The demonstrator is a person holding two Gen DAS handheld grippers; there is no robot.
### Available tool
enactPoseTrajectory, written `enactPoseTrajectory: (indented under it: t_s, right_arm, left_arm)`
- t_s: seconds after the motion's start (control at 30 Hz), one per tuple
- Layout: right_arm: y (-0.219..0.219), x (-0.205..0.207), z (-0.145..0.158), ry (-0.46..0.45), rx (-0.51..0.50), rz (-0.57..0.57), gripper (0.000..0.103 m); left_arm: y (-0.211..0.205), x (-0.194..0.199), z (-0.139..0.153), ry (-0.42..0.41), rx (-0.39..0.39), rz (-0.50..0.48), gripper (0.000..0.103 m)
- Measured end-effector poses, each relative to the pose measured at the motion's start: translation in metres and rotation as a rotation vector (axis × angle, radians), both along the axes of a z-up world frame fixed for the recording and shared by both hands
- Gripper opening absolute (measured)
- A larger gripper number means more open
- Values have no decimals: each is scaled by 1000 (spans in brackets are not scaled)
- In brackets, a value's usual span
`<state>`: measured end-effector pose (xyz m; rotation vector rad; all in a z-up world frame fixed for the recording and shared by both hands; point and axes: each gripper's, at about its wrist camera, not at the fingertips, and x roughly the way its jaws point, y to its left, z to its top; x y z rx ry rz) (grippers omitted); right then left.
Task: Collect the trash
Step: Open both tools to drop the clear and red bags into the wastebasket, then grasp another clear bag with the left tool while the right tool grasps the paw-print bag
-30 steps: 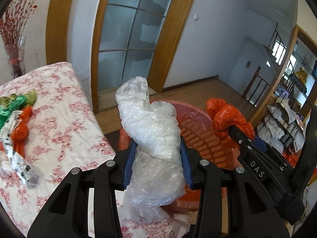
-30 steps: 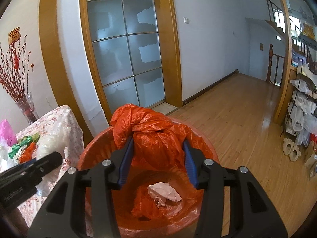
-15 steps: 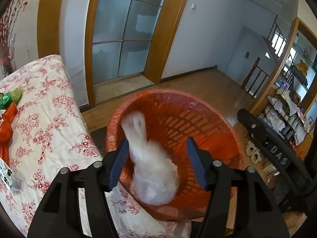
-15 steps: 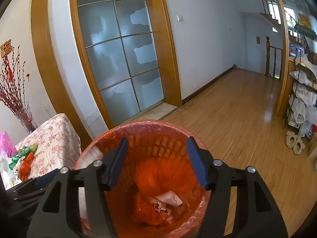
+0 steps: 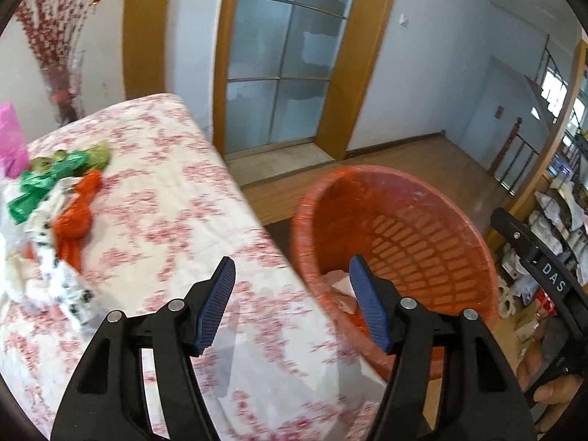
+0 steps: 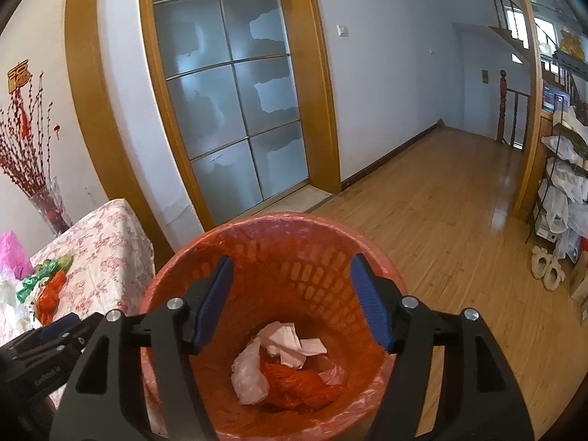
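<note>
Basket (image 6: 272,253) trash (image 6: 290,367) below hand-held gripper (image 6: 290,301)

The round plastic mesh basket (image 6: 279,257) under the fingers is orange-red. Inside it lie a white clear plastic bag (image 6: 248,376), an orange plastic bag (image 6: 301,386) and pale pink crumpled paper (image 6: 290,343). Left of the fingers, the tablecloth (image 5: 176,220) is white with red flowers.

The orange basket (image 6: 257,242) gapes wide under the right claw (image 6: 290,294) — only crumpled trash (image 6: 286,364) low inside. Beside it the tabletop (image 5: 176,220) edge stands near, seemingly touching the rim. A litter pile (image 5: 55,213) crowds its far left — the near cloth lies bare.
</note>
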<state>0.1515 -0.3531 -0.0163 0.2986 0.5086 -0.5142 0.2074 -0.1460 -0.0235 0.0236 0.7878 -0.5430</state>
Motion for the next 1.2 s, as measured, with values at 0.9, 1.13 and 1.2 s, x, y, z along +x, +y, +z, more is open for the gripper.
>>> enactPoseTrajectory:
  t_s: [0.9,1.13,1.2]
  right_arm:
    - [97,35,-3,76,-34,244,68]
    - [120,46,-7,107,-50,294,68]
    - [126,49,-8,115,-57,307,68]
  left_arm:
    - [226,57,38,-142,45,576,70]
    - [248,92,24,-50,4,598,70]
    - [245,96,22,-42,-2,574,70]
